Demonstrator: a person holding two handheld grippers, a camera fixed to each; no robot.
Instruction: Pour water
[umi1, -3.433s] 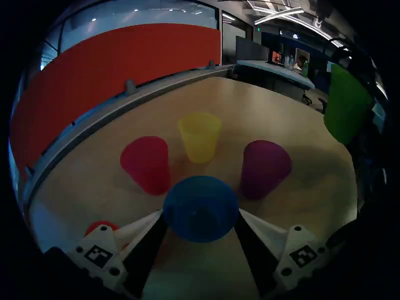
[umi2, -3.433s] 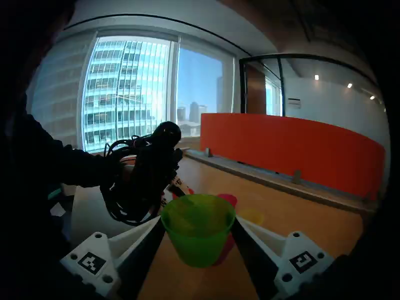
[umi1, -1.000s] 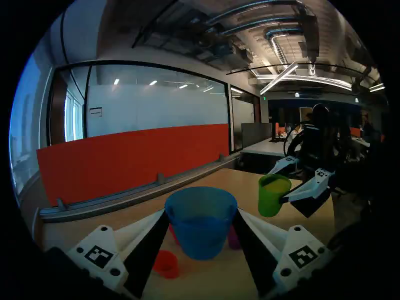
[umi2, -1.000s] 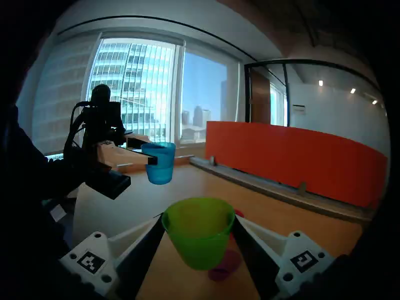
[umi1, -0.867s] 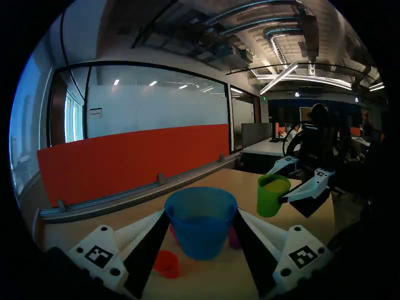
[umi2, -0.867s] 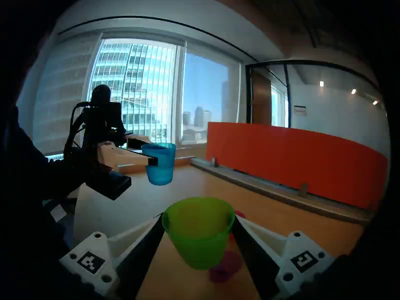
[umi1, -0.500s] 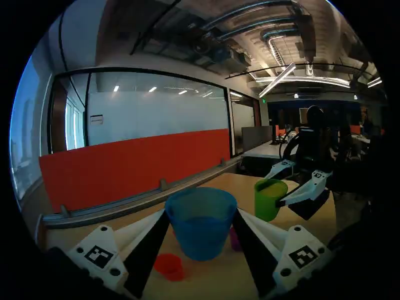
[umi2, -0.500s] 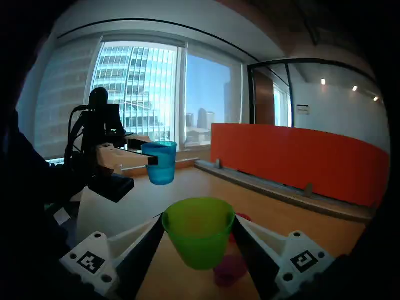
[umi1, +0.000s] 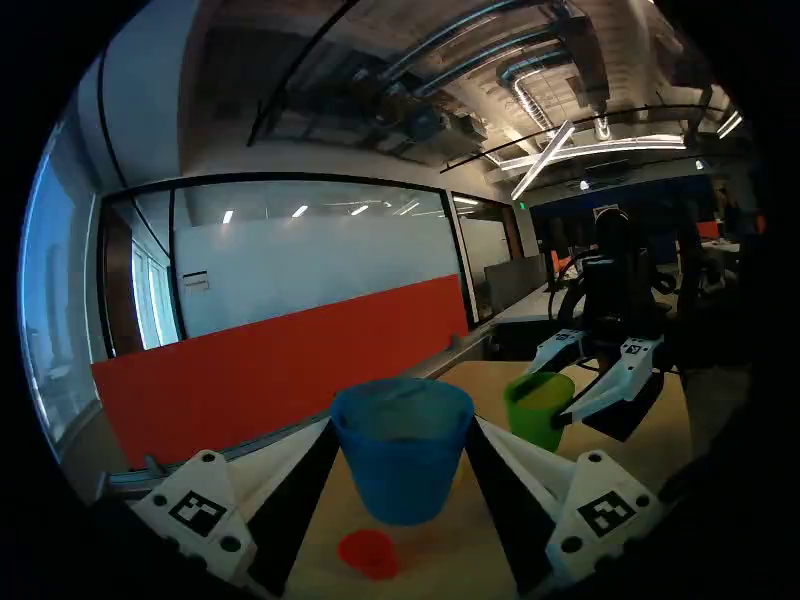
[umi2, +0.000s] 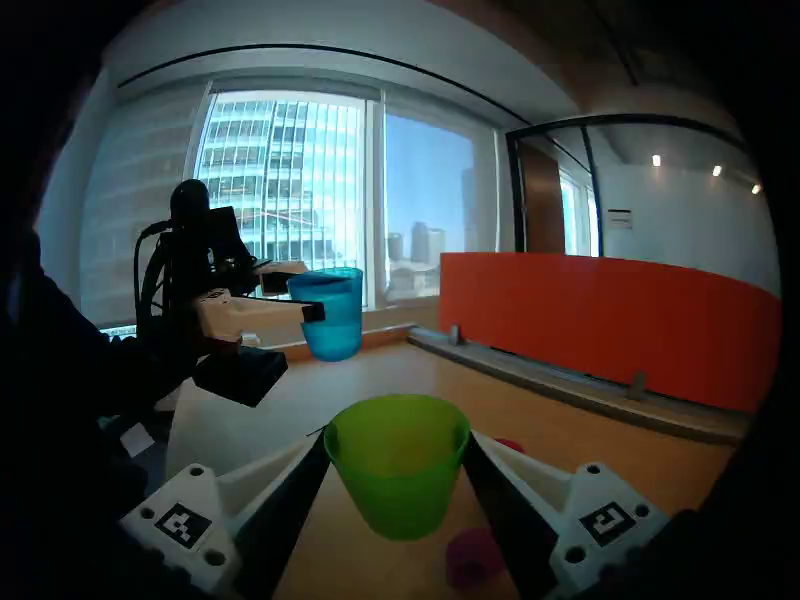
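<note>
A blue plastic cup (umi1: 402, 450) with water in it sits upright between my left gripper (umi1: 400, 470) fingers, both pressing its sides. The green cup (umi2: 398, 476) is clamped the same way in my right gripper (umi2: 398, 490). In the left gripper view the right gripper (umi1: 590, 385) holds the green cup (umi1: 538, 408) at mid right, just beyond the blue one. From the right gripper view, the left gripper (umi2: 285, 312) carries the blue cup (umi2: 329, 312) up at the left, raised above the green cup's rim. Both cups hang over the wooden table (umi2: 560, 440).
A red cup (umi1: 368, 552) stands on the table below the blue cup. A purple cup (umi2: 473, 558) stands under the green one, with a bit of red cup (umi2: 508, 443) behind. An orange partition (umi2: 620, 320) lines the table's far edge. A person's dark sleeve (umi2: 70, 360) is at the left.
Both grippers have risen and tipped upward; the table cups dropped lower in both views. The blue cup climbed higher and nearer to the green cup. Grips are unchanged.
</note>
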